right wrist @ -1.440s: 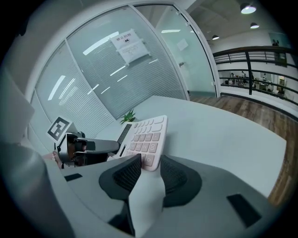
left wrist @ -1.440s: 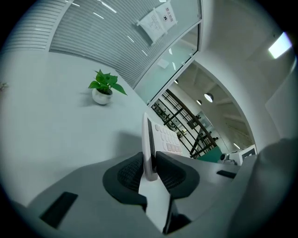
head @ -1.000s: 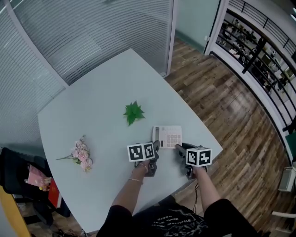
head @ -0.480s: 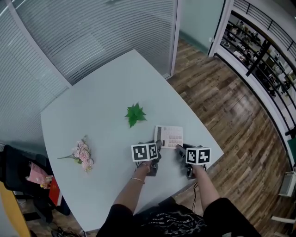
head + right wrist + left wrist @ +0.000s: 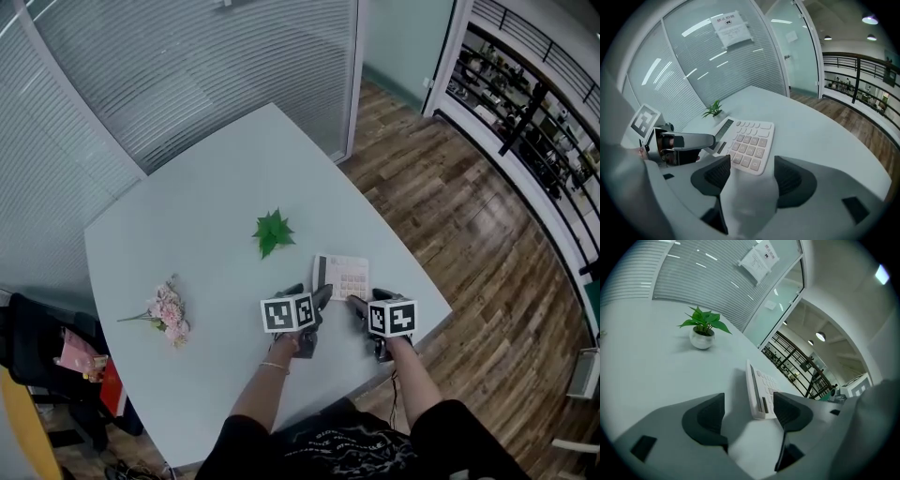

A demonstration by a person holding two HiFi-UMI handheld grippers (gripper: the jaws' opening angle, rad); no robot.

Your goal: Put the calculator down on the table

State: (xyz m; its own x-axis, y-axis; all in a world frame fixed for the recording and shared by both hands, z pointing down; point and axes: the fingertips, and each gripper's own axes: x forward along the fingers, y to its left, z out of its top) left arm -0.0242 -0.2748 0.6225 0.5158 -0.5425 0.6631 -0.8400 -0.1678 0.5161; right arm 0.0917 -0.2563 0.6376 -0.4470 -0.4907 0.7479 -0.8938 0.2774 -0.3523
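Since a second ago both pairs of jaws have been opening: the left gripper (image 5: 750,416) and right gripper (image 5: 750,174) are standing wide, pads off the calculator (image 5: 749,140), now lying flat on the worktop (image 5: 206,187) near the plant (image 5: 272,230). Releasing is finishing; next likely calls for backing away without nudging it.

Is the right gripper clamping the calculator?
No, the jaws of the right gripper have just been opening; the calculator lies untouched between them.

left claw (image 5: 750,414): just opened | right claw (image 5: 751,174): just opened | calculator (image 5: 341,277): released, flat on table (image 5: 187,225)
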